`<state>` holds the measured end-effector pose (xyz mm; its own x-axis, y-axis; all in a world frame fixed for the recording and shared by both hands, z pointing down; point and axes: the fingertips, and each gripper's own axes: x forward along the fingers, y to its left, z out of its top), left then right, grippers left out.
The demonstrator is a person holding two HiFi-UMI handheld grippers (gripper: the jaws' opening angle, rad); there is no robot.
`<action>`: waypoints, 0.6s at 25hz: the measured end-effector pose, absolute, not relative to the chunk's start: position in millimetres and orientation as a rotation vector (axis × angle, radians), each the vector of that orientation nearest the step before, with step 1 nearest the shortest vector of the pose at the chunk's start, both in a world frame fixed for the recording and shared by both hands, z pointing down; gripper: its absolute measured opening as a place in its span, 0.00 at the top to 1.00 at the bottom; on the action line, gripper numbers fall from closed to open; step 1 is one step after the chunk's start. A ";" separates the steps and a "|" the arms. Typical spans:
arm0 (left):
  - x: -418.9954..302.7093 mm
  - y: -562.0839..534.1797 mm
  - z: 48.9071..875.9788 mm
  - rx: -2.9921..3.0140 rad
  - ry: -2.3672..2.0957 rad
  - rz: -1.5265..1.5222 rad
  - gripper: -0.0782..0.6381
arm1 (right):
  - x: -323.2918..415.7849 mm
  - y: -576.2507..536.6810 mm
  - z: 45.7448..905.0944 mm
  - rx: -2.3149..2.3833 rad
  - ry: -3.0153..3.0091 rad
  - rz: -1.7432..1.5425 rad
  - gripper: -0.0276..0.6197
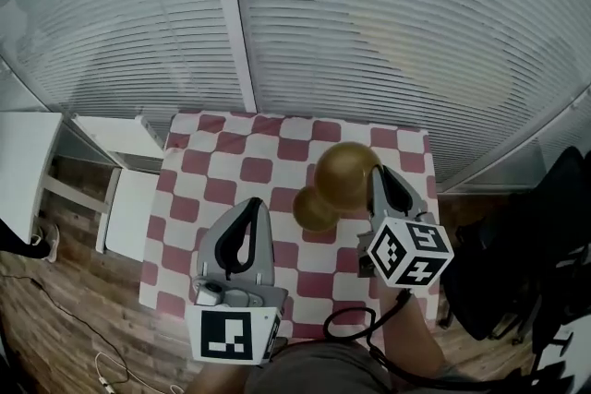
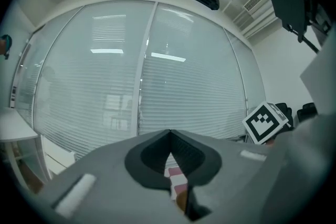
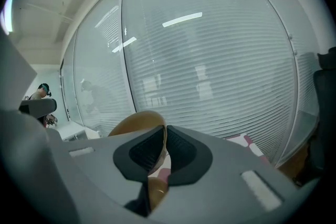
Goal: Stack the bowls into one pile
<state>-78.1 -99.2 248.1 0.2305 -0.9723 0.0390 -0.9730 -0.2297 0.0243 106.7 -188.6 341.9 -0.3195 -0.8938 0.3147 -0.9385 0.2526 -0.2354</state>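
Two gold bowls stand on a table (image 1: 222, 171) covered with a red-and-white checked cloth, set before a window with slatted blinds. The large bowl (image 1: 346, 171) sits right of centre, its rounded outside towards the head camera. The right gripper (image 1: 377, 175) holds it by the rim, and the right gripper view shows the jaws pinched on the thin wall. Whether this bowl is clear of the cloth cannot be told. The small bowl (image 1: 316, 210) lies just in front of it and to its left, their outlines overlapping in the head view. The left gripper (image 1: 257, 203) hangs near the table's front left, jaws pressed together with nothing between them. The step in hand appears to be carrying the large bowl. The next move probably calls for centring one bowl on the other before letting go, since a pinched rim may tilt. No brand or label is readable. The only print is the black-and-white squares on each marker cube (image 1: 409, 252).
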 end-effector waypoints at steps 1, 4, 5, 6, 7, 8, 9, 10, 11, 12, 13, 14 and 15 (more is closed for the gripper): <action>-80.7 -96.4 248.5 2.426 -1.921 0.017 0.89 | 102.5 -187.0 342.6 1.752 -2.391 0.580 0.89; -88.2 -91.5 255.8 2.407 -1.913 0.022 0.89 | 93.8 -184.4 351.5 1.734 -2.377 0.586 0.89; -91.8 -91.3 259.0 2.402 -1.917 0.030 0.89 | 91.6 -184.1 356.1 1.728 -2.369 0.591 0.89; -95.7 -92.0 262.1 2.397 -1.924 0.034 0.89 | 89.5 -184.3 361.2 1.723 -2.362 0.597 0.89; -99.4 -93.3 265.4 2.390 -1.931 0.038 0.89 | 87.6 -184.7 366.8 1.717 -2.353 0.603 0.89; -102.5 -94.7 269.6 2.378 -1.935 0.048 0.89 | 86.1 -185.2 373.1 1.711 -2.345 0.611 0.89; -104.7 -95.8 274.6 2.364 -1.933 0.062 0.89 | 84.9 -185.3 380.2 1.704 -2.334 0.622 0.89; -105.9 -96.9 279.5 2.352 -1.929 0.072 0.89 | 84.0 -185.2 388.2 1.696 -2.323 0.634 0.89; -106.2 -98.4 283.5 2.349 -1.925 0.071 0.89 | 83.4 -185.1 396.9 1.687 -2.310 0.648 0.89; -106.3 -100.7 286.8 2.351 -1.925 0.062 0.89 | 83.0 -185.2 406.0 1.678 -2.296 0.661 0.89; -106.6 -103.3 290.5 2.353 -1.928 0.054 0.89 | 82.6 -185.4 415.4 1.669 -2.282 0.675 0.89; -106.8 -105.8 295.5 2.350 -1.927 0.049 0.89 | 82.2 -185.7 424.8 1.659 -2.268 0.688 0.89; -106.7 -107.5 303.0 2.337 -1.916 0.057 0.89 | 81.8 -185.9 434.1 1.650 -2.254 0.699 0.89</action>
